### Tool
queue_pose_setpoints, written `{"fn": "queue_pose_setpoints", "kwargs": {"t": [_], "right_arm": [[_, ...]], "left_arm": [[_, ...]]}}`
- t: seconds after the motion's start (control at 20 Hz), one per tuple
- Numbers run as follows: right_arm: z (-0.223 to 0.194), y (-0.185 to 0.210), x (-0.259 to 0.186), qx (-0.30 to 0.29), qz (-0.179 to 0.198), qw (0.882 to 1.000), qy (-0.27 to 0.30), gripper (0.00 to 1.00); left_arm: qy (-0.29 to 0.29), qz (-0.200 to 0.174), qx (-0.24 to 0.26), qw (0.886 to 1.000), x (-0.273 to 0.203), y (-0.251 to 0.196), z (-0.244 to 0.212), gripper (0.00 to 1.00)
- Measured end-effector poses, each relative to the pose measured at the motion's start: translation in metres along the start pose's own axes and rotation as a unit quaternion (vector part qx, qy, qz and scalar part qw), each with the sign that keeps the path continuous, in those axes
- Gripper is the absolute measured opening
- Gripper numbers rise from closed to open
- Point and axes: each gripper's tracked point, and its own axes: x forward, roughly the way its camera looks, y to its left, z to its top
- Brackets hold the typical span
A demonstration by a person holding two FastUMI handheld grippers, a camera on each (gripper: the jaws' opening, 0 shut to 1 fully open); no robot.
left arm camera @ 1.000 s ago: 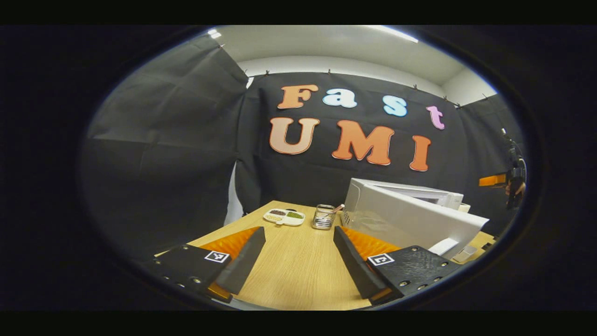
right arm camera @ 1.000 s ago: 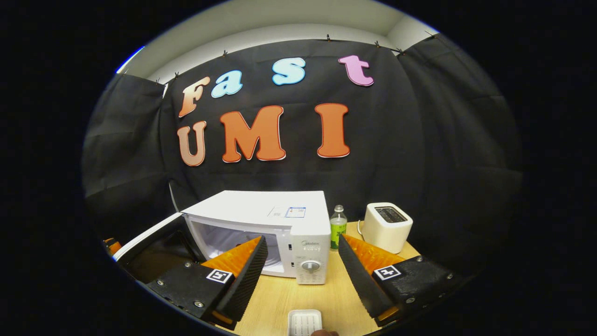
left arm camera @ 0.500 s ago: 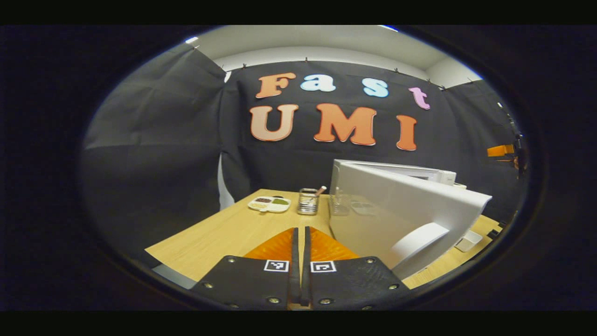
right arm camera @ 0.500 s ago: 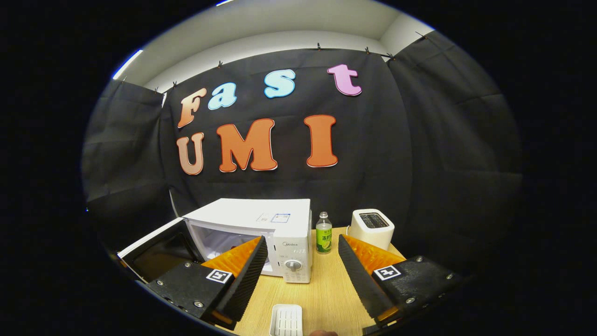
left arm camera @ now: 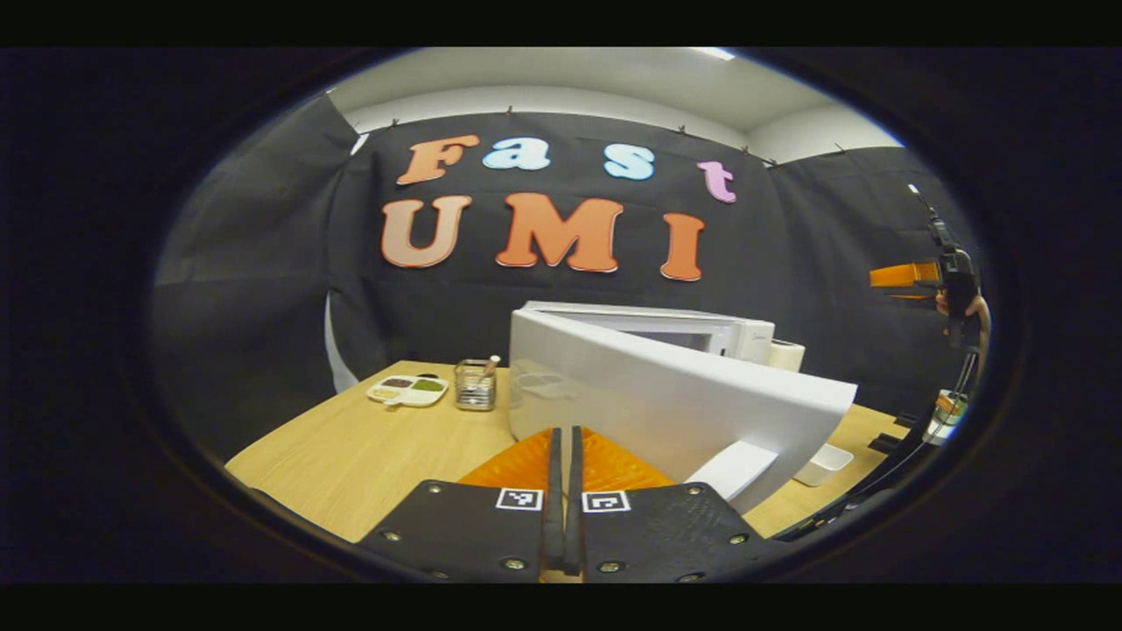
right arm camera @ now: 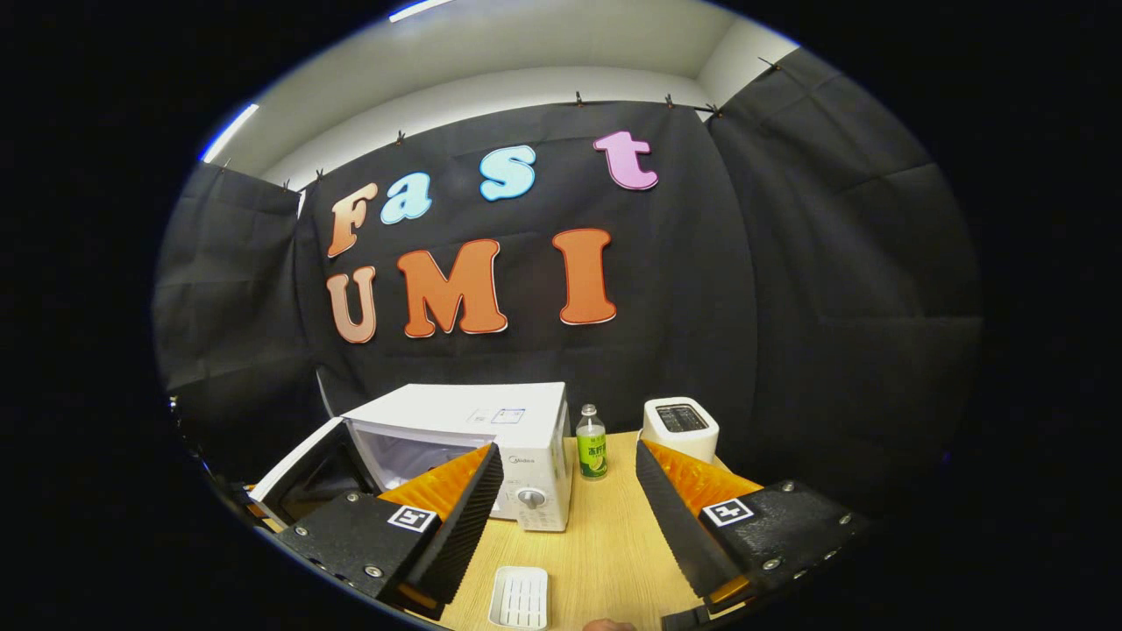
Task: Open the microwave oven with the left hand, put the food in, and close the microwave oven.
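The white microwave stands on the wooden table with its door swung open toward me. In the left gripper view my left gripper is shut with nothing between its fingers, close to the door's outer face. In the right gripper view my right gripper is open and empty, held back from the microwave, whose open door hangs at the left. A small white ribbed tray lies on the table under that gripper. The right gripper and its hand also appear far right in the left gripper view.
A green-labelled bottle and a white toaster stand right of the microwave. A divided dish and a metal holder sit at the table's far left. Black cloth walls surround the table.
My left gripper has gone from open to shut and swung so the door sits just ahead. The right gripper has drawn back from the microwave, staying open.
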Motion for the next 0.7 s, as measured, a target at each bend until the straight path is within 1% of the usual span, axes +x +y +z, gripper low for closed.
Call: {"fn": "queue_pose_setpoints", "kwargs": {"t": [0.2,0.3,0.5,0.6,0.7], "right_arm": [[0.004,-0.027,-0.010,0.007,-0.020,1.000,-0.007,0.94],[0.002,-0.038,-0.013,0.014,-0.028,0.999,-0.007,0.94],[0.000,-0.058,-0.018,0.013,-0.047,0.999,-0.005,0.94],[0.002,-0.063,-0.020,0.014,-0.051,0.999,-0.005,0.94],[0.002,-0.068,-0.022,0.014,-0.055,0.998,-0.006,0.94]], "left_arm": [[0.007,-0.047,0.002,0.999,0.026,-0.043,0.001,0.01],[0.008,-0.058,0.008,0.998,0.036,-0.057,0.003,0.01],[0.008,-0.095,0.000,0.995,0.059,-0.093,0.007,0.01],[0.004,-0.096,0.010,0.995,0.074,-0.101,0.011,0.01],[0.004,-0.085,0.021,0.996,0.095,-0.106,0.009,0.01]]}}
